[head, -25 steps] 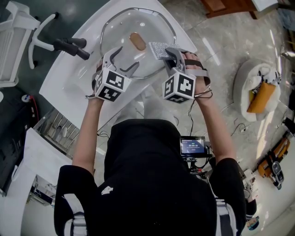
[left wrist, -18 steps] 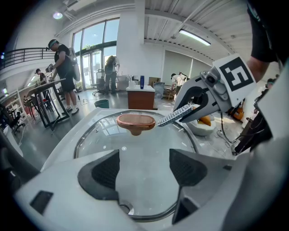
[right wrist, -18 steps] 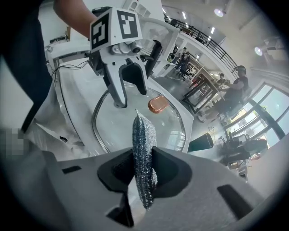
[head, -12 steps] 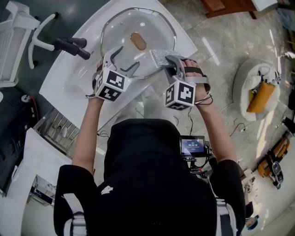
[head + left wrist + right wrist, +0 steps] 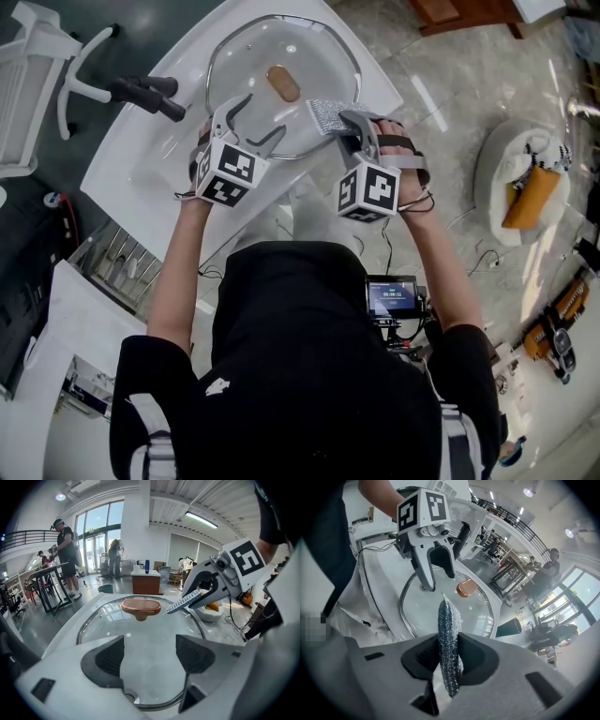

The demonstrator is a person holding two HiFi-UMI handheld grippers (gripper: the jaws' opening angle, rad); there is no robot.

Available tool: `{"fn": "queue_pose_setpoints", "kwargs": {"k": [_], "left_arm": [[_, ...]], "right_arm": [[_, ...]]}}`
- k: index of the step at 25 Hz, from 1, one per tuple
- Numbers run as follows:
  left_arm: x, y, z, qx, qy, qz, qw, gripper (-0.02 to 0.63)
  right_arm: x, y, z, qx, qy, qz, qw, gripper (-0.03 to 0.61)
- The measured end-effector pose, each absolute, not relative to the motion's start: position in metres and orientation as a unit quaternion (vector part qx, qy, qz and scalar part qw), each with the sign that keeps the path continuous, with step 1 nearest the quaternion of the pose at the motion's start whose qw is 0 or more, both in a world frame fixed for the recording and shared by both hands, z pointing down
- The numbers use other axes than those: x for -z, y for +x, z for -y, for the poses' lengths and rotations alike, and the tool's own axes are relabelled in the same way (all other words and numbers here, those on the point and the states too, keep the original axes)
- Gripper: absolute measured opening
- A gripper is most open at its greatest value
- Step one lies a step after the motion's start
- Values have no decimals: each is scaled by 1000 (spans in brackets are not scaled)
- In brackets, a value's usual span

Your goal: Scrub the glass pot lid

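Clamps a silver scouring pad [image 5: 448,620] edge-on in the right gripper [image 5: 449,657], jaws pressed tight on its lower end; holds it over the right rim of the glass pot lid [image 5: 309,52], upper middle of the head view, contact unclear; straddles the lid's near rim with the left gripper [image 5: 150,656], jaws wide apart, gripping nothing.

Likely risks sliding the lid across the smooth white basin [image 5: 141,159] under scrubbing pressure, with nothing clamping it; may also fold or lose the pad, gripped by only 1 end; could knock the copper knob [image 5: 281,82] at lid centre.

In the basin, only the lid; in the white bowl-like holder [image 5: 497,159] at right, 1 orange object [image 5: 528,197], kind unclear.
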State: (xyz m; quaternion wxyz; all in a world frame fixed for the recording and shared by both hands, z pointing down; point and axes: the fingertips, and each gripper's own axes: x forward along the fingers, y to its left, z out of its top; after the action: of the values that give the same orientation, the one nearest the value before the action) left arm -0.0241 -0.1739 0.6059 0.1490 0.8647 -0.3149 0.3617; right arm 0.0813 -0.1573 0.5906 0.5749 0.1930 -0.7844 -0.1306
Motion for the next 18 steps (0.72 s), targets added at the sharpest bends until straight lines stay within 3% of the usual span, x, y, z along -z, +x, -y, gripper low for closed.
{"fn": "queue_pose_setpoints", "kwargs": {"k": [18], "left_arm": [[-606, -25, 173, -357, 866, 318, 148, 316]], "right_arm": [[-592, 82, 198, 142, 211, 772, 582, 78]]}}
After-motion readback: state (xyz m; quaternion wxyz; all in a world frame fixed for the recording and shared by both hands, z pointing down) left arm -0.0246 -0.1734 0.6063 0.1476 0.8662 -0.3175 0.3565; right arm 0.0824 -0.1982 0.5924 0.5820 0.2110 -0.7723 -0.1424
